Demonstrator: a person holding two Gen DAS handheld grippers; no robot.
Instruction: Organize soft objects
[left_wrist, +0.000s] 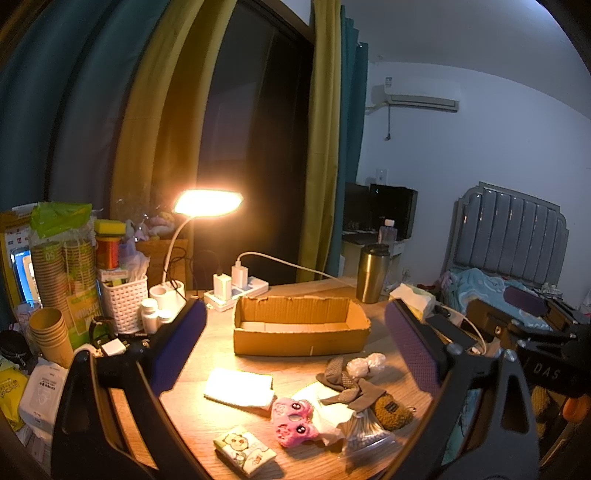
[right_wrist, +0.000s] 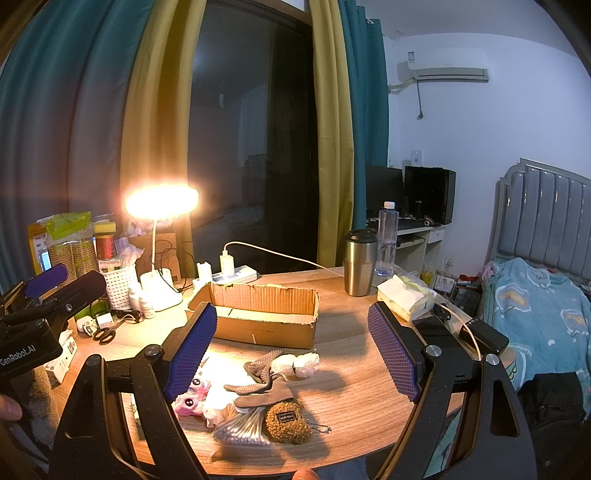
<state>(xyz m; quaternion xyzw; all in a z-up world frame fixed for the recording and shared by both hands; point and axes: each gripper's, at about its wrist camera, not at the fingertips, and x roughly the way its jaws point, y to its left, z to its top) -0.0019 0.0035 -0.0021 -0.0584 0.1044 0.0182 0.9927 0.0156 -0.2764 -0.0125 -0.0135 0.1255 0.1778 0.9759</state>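
Note:
An open cardboard box (left_wrist: 301, 334) (right_wrist: 258, 317) stands mid-table. In front of it lie a grey sock pair (left_wrist: 341, 380) (right_wrist: 267, 384), a white crumpled wad (left_wrist: 365, 363) (right_wrist: 295, 363), a pink plush toy (left_wrist: 293, 419) (right_wrist: 190, 398), a brown fuzzy pouch (left_wrist: 393, 410) (right_wrist: 288, 422), a bag of cotton swabs (left_wrist: 364, 434) (right_wrist: 242, 430), a white folded cloth (left_wrist: 240, 387) and a tissue pack (left_wrist: 243, 450). My left gripper (left_wrist: 295, 354) is open and empty above them. My right gripper (right_wrist: 291, 354) is open and empty over the socks.
A lit desk lamp (left_wrist: 207, 203), power strip (left_wrist: 236, 291), white basket (left_wrist: 123, 299), paper cups (left_wrist: 50, 336) and pill bottles crowd the left. A steel tumbler (right_wrist: 360, 267), water bottle (right_wrist: 386, 238) and tissue box (right_wrist: 404, 295) stand at right. A bed (right_wrist: 539, 306) lies beyond.

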